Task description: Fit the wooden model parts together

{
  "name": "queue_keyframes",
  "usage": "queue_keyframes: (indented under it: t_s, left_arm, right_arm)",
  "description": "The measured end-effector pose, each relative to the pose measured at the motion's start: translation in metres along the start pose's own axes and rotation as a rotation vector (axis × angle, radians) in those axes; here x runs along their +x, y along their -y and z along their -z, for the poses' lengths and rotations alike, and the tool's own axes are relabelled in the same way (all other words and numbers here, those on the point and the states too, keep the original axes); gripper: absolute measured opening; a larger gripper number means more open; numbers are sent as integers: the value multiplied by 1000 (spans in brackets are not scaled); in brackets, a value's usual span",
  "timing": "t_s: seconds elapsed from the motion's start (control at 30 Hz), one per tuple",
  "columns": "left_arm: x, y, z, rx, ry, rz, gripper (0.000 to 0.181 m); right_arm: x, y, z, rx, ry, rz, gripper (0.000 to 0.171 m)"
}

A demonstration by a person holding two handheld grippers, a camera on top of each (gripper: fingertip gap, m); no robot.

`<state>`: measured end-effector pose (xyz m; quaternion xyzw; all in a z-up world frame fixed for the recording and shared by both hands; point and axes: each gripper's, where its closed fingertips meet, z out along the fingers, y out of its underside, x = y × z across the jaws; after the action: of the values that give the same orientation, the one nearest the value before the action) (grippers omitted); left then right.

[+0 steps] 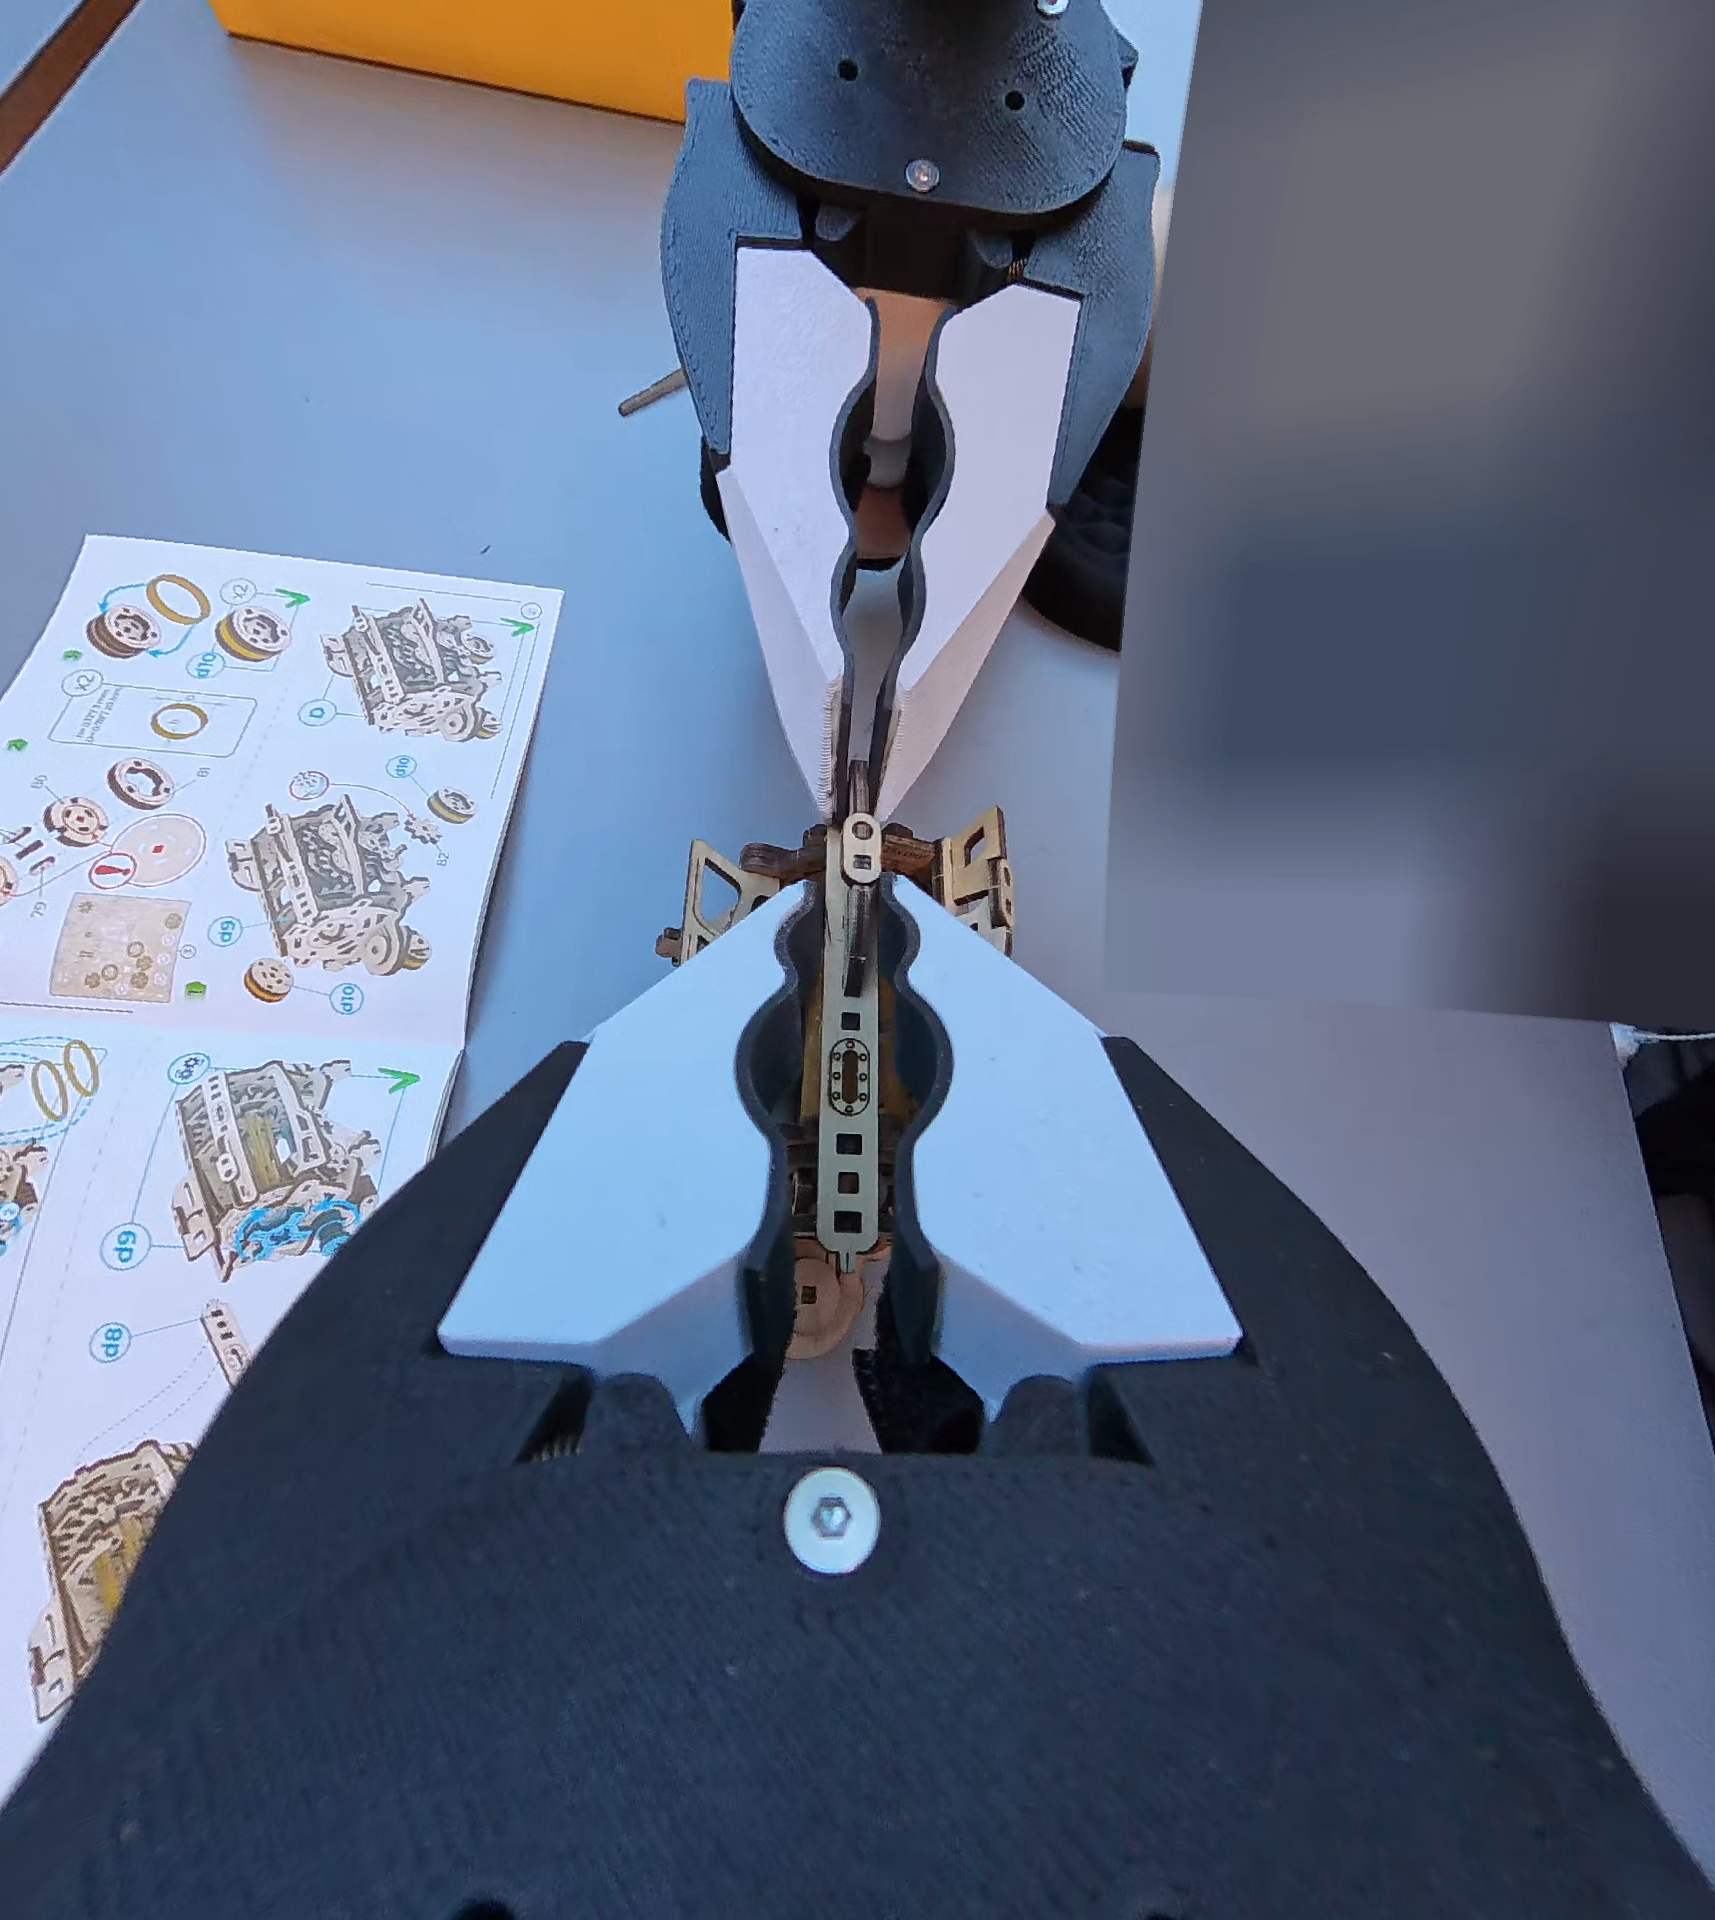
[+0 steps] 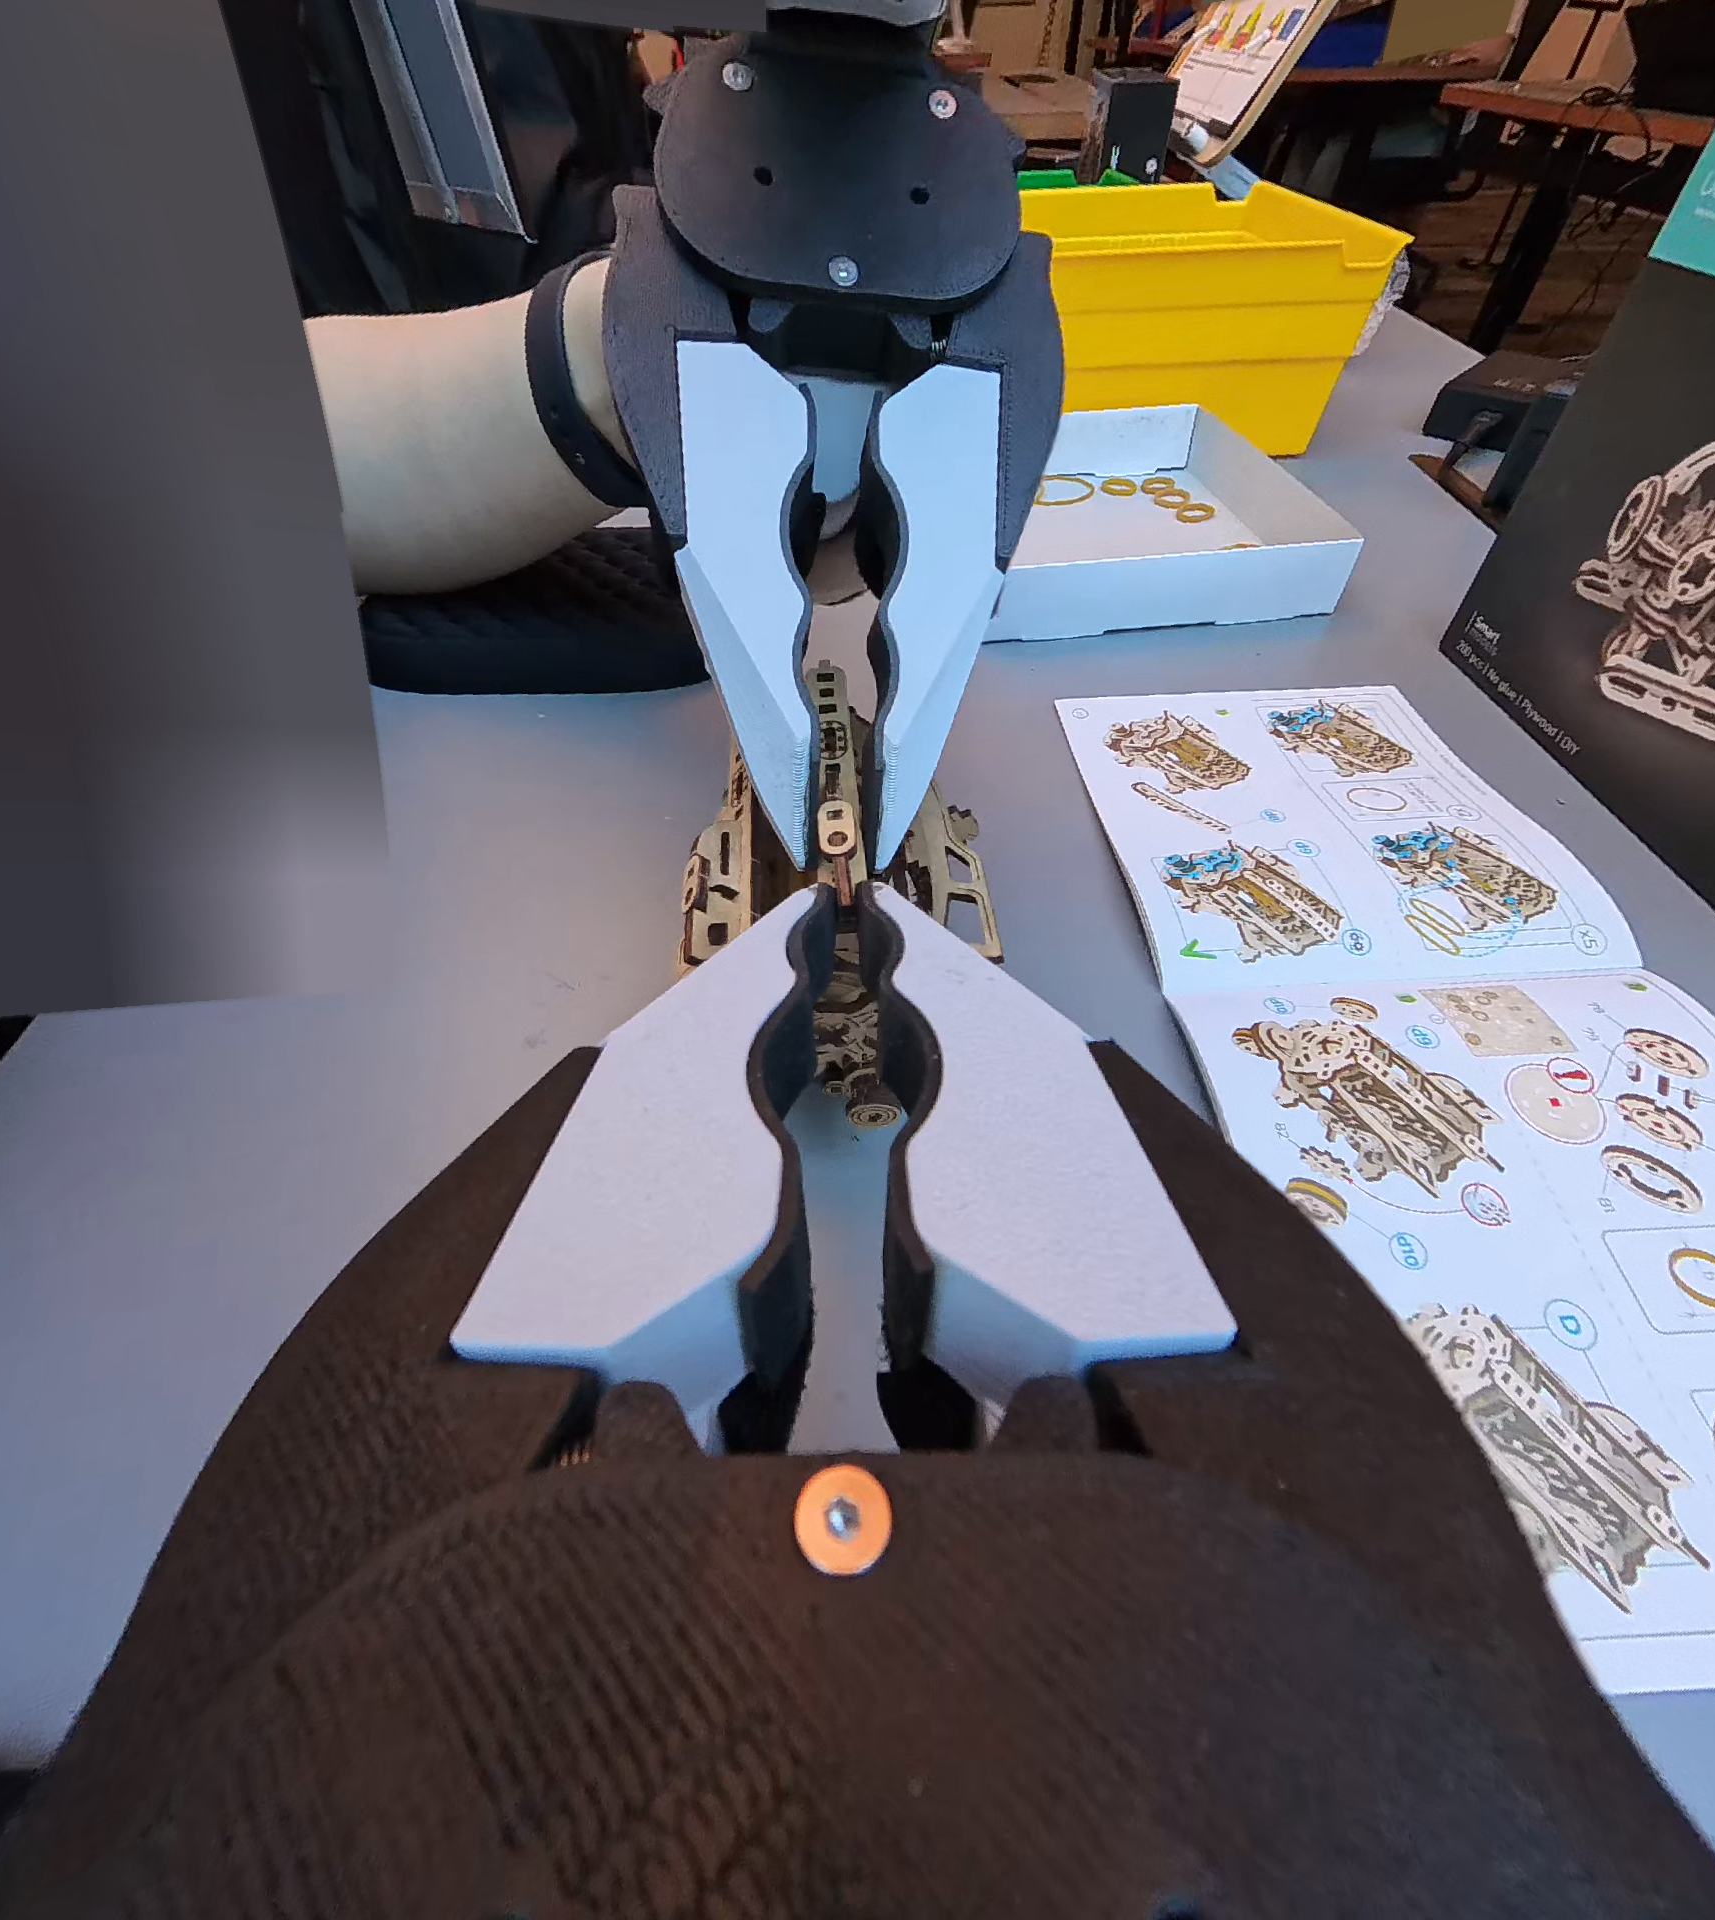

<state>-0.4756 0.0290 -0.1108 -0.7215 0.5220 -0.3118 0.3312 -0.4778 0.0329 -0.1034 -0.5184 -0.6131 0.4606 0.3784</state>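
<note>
A laser-cut wooden model (image 1: 978, 873) stands on the grey table between the two grippers; it also shows in the right wrist view (image 2: 946, 883). My left gripper (image 1: 853, 896) is shut on a pale perforated wooden strip (image 1: 848, 1101) that runs along the top of the model. My right gripper (image 1: 858, 800) comes from the opposite side, tip to tip with the left. It is shut on a small dark wooden part (image 1: 858, 779) at the strip's end. In the right wrist view the right gripper (image 2: 837, 902) meets the left gripper (image 2: 837, 857) above the model.
An open instruction booklet (image 1: 209, 883) lies beside the model, also in the right wrist view (image 2: 1455, 1143). A white tray (image 2: 1331, 561) with rubber rings, a yellow bin (image 2: 1206, 291), the kit box (image 2: 1684, 520) and a person's forearm (image 2: 437, 447) on a black pad are nearby. Less than 4 cm separates the two grippers' tips.
</note>
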Motion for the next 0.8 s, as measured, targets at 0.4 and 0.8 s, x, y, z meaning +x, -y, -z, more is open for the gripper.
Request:
queue_keyframes:
  t_s: [0.4,0.8]
  left_arm:
    - [1,0,0,3,4,-9,7]
    - [1,-1,0,-5,4,-17,7]
  right_arm:
    - [-1,6,0,23,25,-39,2]
    - [0,-2,-2,-11,20,-47,6]
